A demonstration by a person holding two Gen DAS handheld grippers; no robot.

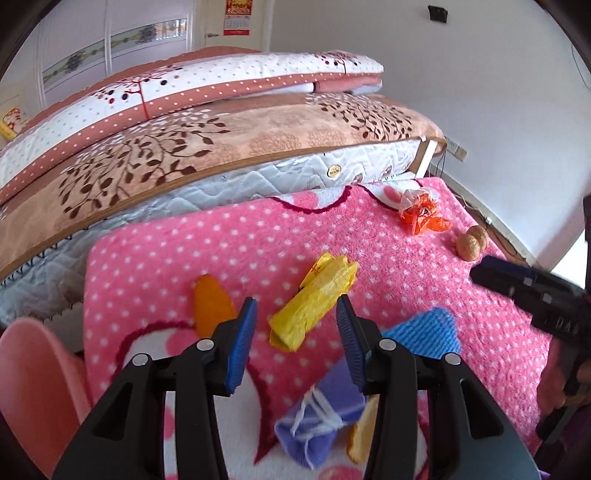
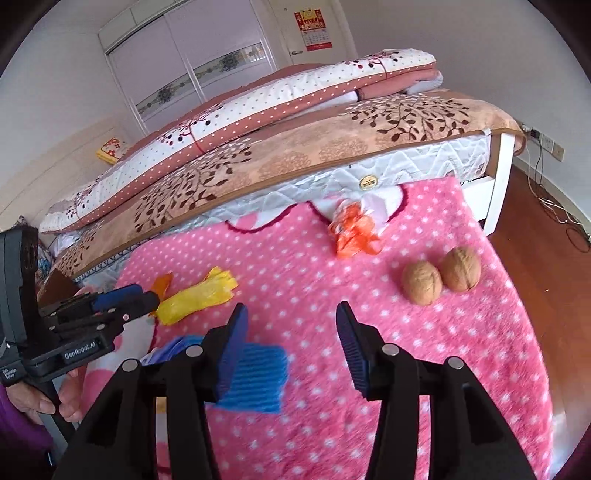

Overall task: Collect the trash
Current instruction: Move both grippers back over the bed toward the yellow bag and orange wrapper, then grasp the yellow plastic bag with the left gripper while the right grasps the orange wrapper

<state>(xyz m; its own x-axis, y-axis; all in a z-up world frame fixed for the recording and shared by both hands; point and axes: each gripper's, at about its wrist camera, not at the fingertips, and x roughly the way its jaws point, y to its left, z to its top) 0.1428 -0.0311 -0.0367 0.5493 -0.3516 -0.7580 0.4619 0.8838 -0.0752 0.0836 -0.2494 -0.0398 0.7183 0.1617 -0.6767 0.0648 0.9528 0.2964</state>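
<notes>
Both claws hang over the pink dotted rug beside the bed. Held low, the left gripper has its blue fingers spread, with the crumpled yellow wrapper lying on the rug between and just ahead of the tips, not pinched. From the right wrist view its black body reads "GenRobot.AI", plus a small label too blurred to make out. Likewise released and holding nothing, the right gripper hovers above bare rug. A blue ribbed cloth lies by its left finger. Two walnuts sit touching each other ahead to the right, and an orange plastic scrap lies near the bed's edge. An orange peel lies left of the yellow wrapper, and a purple tied bundle lies nearer. A red wall calendar hangs on the door, its print unreadable.
</notes>
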